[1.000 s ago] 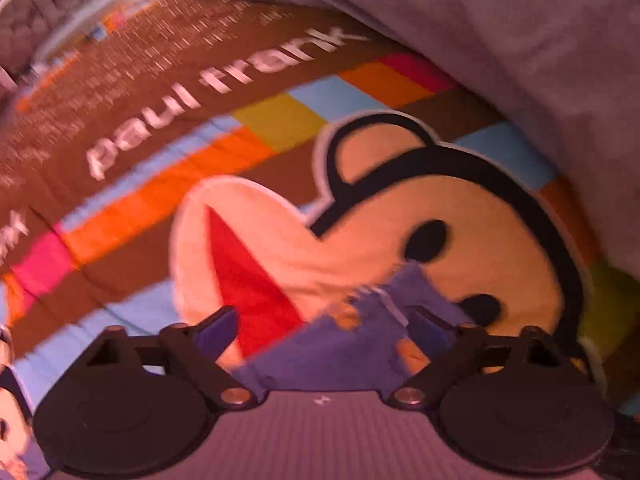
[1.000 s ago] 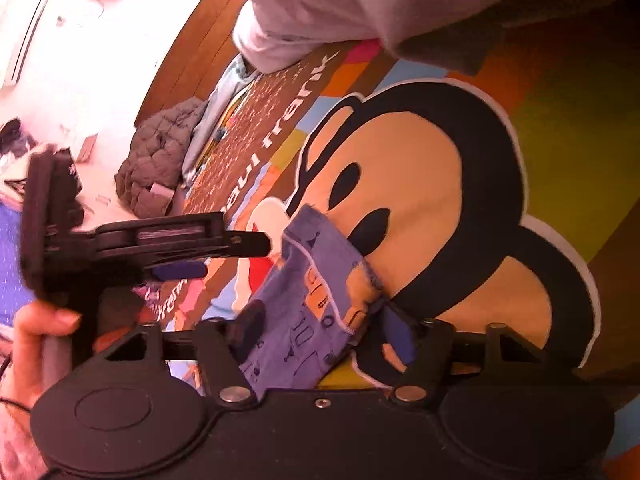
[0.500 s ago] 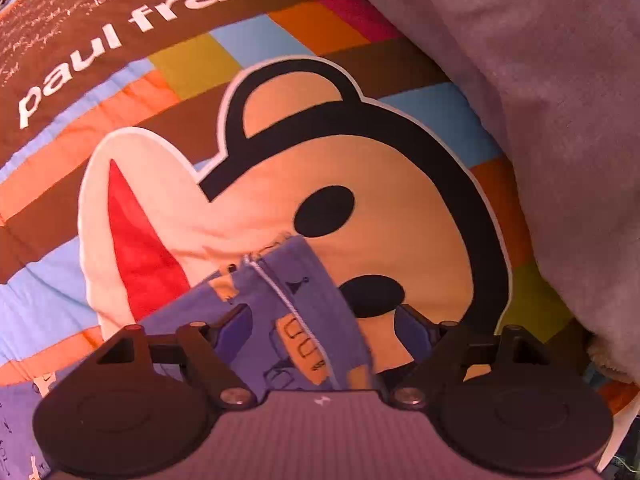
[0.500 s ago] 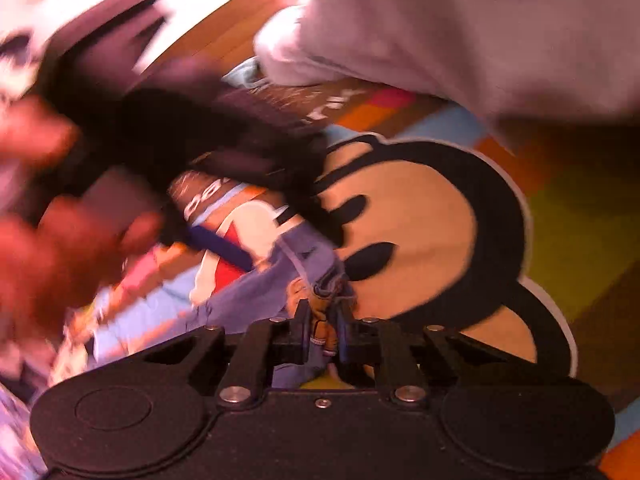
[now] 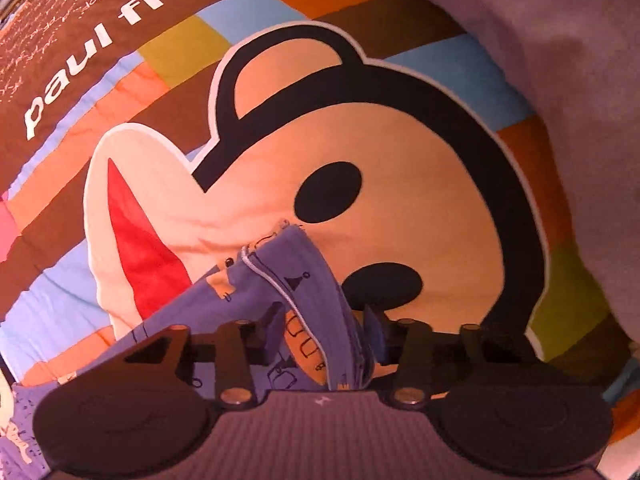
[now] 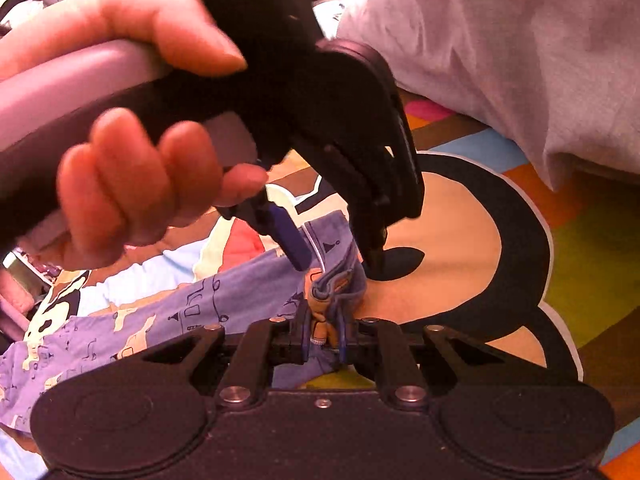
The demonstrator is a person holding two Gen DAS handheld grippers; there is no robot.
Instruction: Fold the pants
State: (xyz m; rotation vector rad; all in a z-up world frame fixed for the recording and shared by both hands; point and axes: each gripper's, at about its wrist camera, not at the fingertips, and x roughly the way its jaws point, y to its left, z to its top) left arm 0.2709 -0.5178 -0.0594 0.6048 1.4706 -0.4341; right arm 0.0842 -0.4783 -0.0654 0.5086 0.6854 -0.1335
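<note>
Purple printed pants [image 5: 280,280] lie on a bedspread, one end bunched up and the rest trailing left [image 6: 160,320]. My left gripper [image 5: 325,328] points straight down over that end. Its jaws are closing with the cloth between them, and the pads are not clearly pressing. From the right wrist view, my left gripper [image 6: 336,266] straddles the same fold just beyond my right gripper [image 6: 324,332], with a hand [image 6: 140,184] on its grip. The right gripper is shut on a bunched edge of the pants.
The bedspread [image 5: 400,160] carries a large cartoon monkey face, coloured blocks and white lettering. A grey blanket [image 5: 560,40] is heaped along the far right [image 6: 520,40]. Patterned cloth lies at the left edge [image 6: 52,312].
The left gripper has come over the pants' end and its jaws have narrowed around the cloth. The right gripper has shut on the bunched edge and rolled; the left gripper now crowds its view.
</note>
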